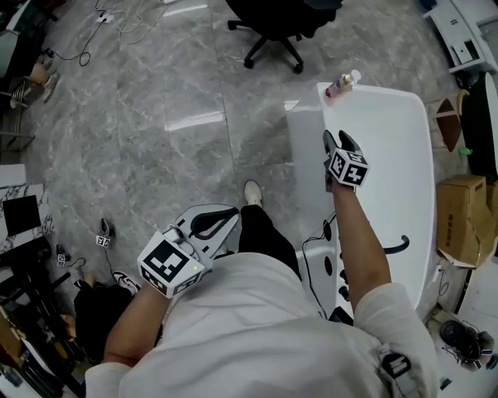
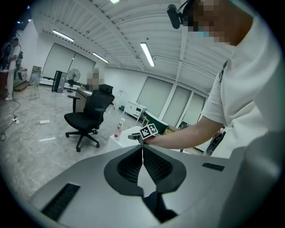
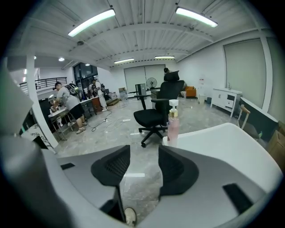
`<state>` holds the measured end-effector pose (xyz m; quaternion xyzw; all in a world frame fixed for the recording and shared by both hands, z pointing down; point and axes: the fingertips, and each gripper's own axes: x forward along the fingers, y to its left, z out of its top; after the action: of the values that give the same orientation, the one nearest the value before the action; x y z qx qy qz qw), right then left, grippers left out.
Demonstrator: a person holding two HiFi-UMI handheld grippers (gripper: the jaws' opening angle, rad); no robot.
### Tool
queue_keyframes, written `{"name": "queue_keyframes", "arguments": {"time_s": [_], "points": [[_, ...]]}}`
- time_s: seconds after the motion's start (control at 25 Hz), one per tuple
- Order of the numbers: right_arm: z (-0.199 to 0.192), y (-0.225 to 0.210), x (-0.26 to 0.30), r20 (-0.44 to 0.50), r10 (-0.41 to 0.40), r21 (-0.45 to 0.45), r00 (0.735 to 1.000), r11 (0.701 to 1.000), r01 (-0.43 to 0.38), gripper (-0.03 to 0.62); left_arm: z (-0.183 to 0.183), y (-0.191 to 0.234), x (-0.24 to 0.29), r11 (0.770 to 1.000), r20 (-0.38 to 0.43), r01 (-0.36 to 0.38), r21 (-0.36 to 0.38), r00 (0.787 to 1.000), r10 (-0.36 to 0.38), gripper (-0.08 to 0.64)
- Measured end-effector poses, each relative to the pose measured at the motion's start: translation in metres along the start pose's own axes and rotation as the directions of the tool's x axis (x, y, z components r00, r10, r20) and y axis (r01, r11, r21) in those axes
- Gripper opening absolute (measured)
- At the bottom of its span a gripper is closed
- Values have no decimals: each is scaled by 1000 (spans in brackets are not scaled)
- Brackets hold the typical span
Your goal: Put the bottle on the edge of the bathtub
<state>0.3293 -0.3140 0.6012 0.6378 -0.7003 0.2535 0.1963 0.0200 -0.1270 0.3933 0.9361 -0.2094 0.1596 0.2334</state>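
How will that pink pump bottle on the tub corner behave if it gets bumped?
The bottle is tall and narrow with a pump on top, so it probably tips easily. It stands at the corner of the tub, so a nudge could send it off. The glossy rim likely lets it slide.

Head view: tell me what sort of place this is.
Probably an open office or lab, not a bathroom: the white bathtub stands on a grey tiled floor beside an office chair, near cardboard boxes.
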Motion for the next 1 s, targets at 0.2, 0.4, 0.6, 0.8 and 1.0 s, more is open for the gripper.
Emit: {"name": "queue_keyframes", "arguments": {"time_s": [0.2, 0.4, 0.6, 0.8, 1.0], "points": [[-16, 50, -63, 4, 83, -41, 997, 996, -82, 177, -16, -21, -34, 1000, 36, -17, 1, 999, 17, 20], [-33, 101, -122, -20, 174, -54, 985, 983, -175, 147, -32, -36, -63, 999, 72, -47, -8, 996, 48, 20], [-39, 165, -176, -31, 297, -94, 954, 950, -298, 97, -46, -44, -94, 997, 107, -76, -12, 991, 77, 20], [-59, 226, -226, -57, 397, -142, 916, 905, -401, 53, -67, -54, -125, 995, 127, -98, -13, 987, 99, 20], [-72, 266, -261, -72, 468, -176, 881, 863, -474, 34, -84, -61, -149, 990, 137, -138, -32, 980, 141, 20]]}}
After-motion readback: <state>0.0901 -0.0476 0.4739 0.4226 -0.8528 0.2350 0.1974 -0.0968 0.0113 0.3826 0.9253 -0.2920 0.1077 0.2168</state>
